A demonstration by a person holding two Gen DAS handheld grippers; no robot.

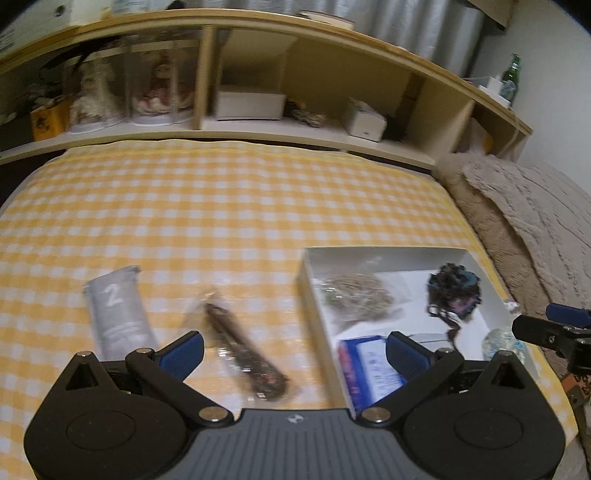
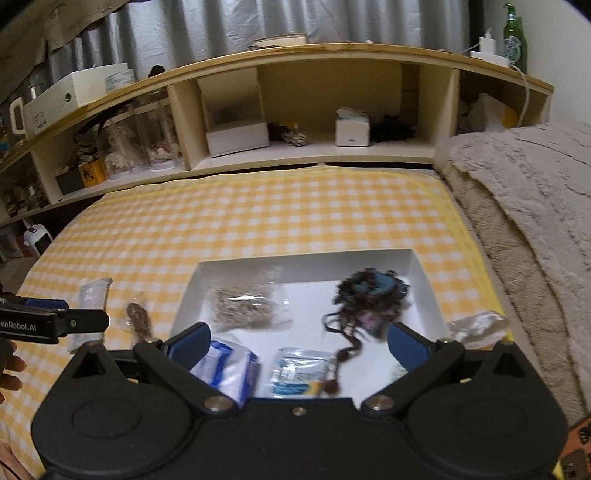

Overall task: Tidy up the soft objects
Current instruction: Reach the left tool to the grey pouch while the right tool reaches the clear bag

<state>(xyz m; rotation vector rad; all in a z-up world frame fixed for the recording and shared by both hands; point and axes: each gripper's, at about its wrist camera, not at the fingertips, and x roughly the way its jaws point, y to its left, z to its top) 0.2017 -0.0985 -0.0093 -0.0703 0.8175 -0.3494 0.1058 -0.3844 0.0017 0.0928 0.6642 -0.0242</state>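
A white shallow box (image 1: 309, 291) (image 2: 419, 266) lies on the yellow checked cloth (image 1: 221, 206) (image 2: 258, 221). Inside it are a beige fibre bundle in clear wrap (image 1: 356, 297) (image 2: 243, 304), a dark blue-and-brown fluffy ornament with a cord (image 1: 453, 290) (image 2: 371, 299) and blue-and-white packets (image 1: 369, 369) (image 2: 229, 369). Left of the box, on the cloth, lie a brown item in clear wrap (image 1: 243, 350) (image 2: 138, 319) and a grey pouch marked 2 (image 1: 116, 306) (image 2: 92, 295). My left gripper (image 1: 295, 350) is open above the brown item. My right gripper (image 2: 299, 343) is open over the box.
A wooden shelf unit (image 1: 207, 74) (image 2: 306, 55) with white boxes and jars runs along the far side. A beige fluffy blanket (image 1: 524, 221) (image 2: 517, 206) lies to the right. A crumpled clear wrapper (image 2: 476, 326) sits by the box's right edge. A green bottle (image 2: 515, 33) stands on the shelf top.
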